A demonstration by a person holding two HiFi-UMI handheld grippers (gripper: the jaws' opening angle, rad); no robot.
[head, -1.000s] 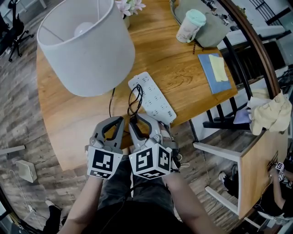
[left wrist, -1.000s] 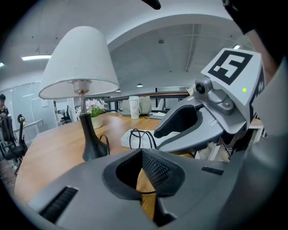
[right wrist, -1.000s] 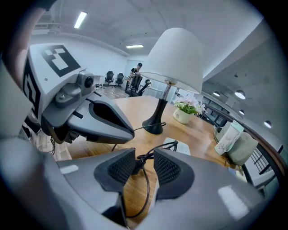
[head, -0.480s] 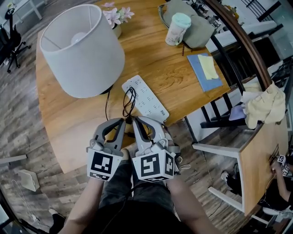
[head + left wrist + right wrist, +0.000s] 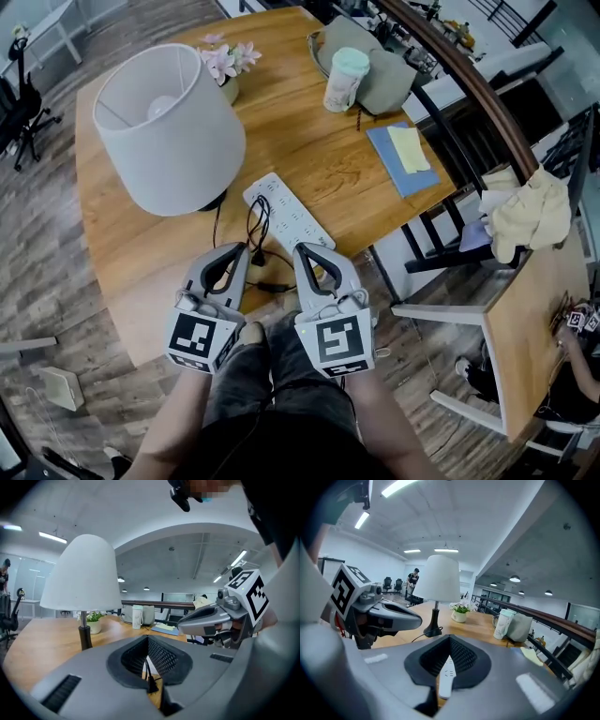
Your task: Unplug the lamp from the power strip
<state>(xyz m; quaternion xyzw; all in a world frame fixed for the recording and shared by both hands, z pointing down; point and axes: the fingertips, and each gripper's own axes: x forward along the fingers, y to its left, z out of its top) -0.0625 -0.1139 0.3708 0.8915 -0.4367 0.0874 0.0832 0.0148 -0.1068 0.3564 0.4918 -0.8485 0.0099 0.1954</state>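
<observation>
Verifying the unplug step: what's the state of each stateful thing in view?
lamp: upright, unlit
lamp plug: appears out of strip, lying on table
power strip: flat on table
cup: upright, lid on
left gripper: shut, empty
right gripper: shut, empty

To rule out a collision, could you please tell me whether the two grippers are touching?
Apart. The head view shows bare table and the cord between the left gripper and the right gripper; neither touches the other.

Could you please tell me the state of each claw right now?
Left claw: closed, holding nothing.
Right claw: closed, holding nothing.
</observation>
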